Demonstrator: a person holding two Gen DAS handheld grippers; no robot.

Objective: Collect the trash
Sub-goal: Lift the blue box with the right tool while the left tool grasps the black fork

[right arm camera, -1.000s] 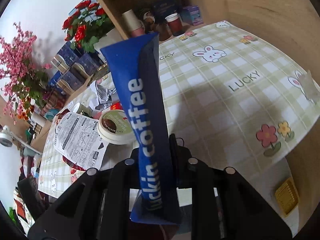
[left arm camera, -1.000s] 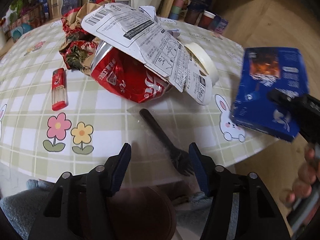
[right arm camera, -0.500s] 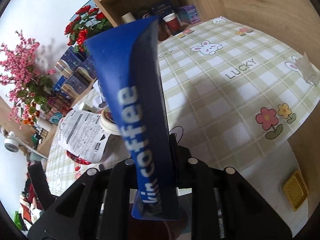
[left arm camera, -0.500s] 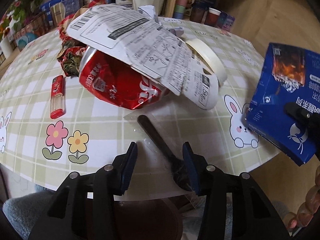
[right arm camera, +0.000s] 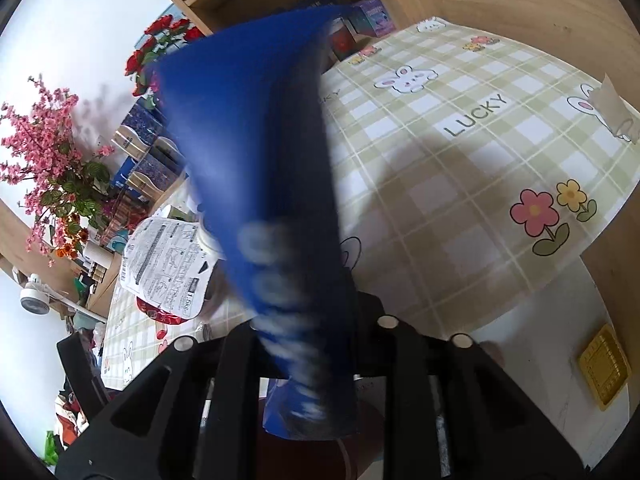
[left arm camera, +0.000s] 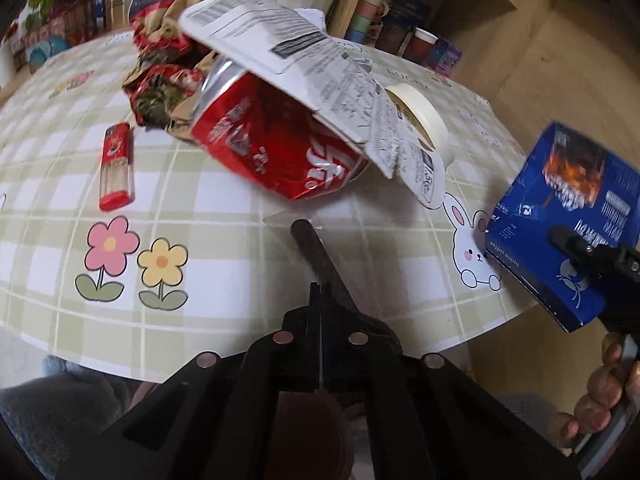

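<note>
Left gripper [left arm camera: 320, 294] jaws pinch the wrapped fork [left arm camera: 316, 254] at the tabletop's [left arm camera: 224, 248] near edge; right gripper [right arm camera: 308, 344] clamps the blue box [right arm camera: 256, 152].

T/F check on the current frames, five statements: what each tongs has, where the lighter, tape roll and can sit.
1. The left tongs are shut on the black fork. True.
2. The right tongs are empty. False: they are shut on the blue coffee box.
3. The red lighter lies left of the crushed red can in the left wrist view. True.
4. The tape roll stands on the shelf. False: it sits on the table, partly under the printed white carton.
5. The carton lies beneath the can. False: it rests on top of the can.
</note>
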